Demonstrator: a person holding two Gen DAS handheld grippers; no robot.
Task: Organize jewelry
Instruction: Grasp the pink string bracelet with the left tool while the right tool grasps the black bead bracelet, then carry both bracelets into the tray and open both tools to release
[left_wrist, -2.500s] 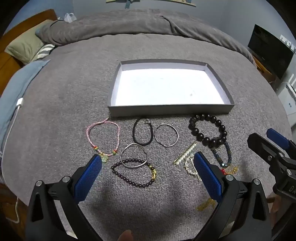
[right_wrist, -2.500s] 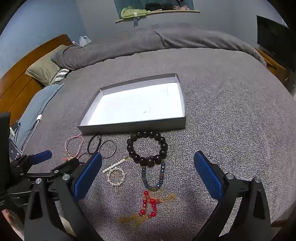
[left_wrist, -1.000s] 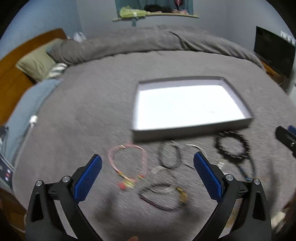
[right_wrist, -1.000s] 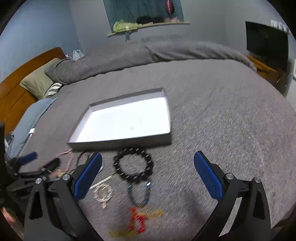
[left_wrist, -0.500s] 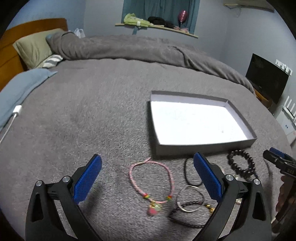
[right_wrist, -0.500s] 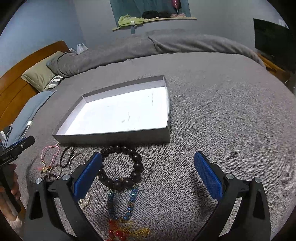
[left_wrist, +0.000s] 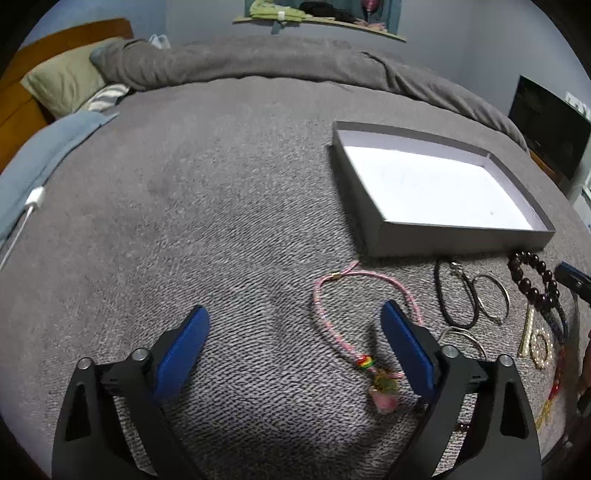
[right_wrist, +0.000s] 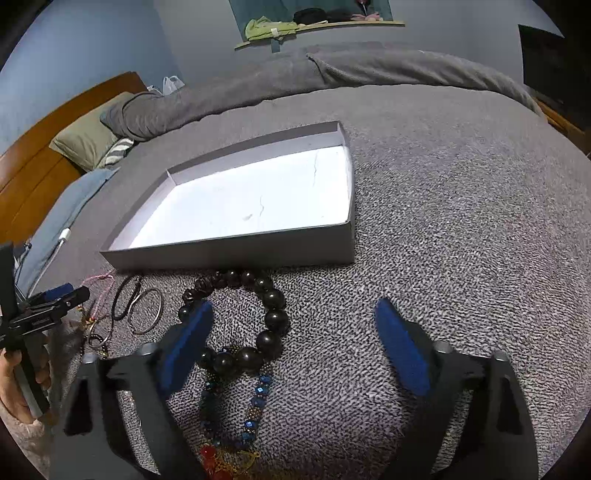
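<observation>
Nothing picked up yet, both tools are wide open and empty over the bed (left_wrist: 229, 206). Left tool (left_wrist: 293, 334) has the pink bracelet (left_wrist: 334, 325) at about 1 o'clock, while the right tool (right_wrist: 293, 328) is over the dark bead bracelet (right_wrist: 258, 325). I'd guess the next move is dropping onto one loop, pinching its cord and carrying it to the box (right_wrist: 236, 254) at 12 o'clock.

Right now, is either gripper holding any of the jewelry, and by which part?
Nothing is held. The left gripper and right gripper are both open, with every bracelet on the blanket and the box empty.

Pink bracelet (left_wrist: 364, 314), grey-walled white tray (left_wrist: 458, 242), seemingly dark-brown beads (right_wrist: 275, 317), grey blanket (left_wrist: 221, 206).
</observation>
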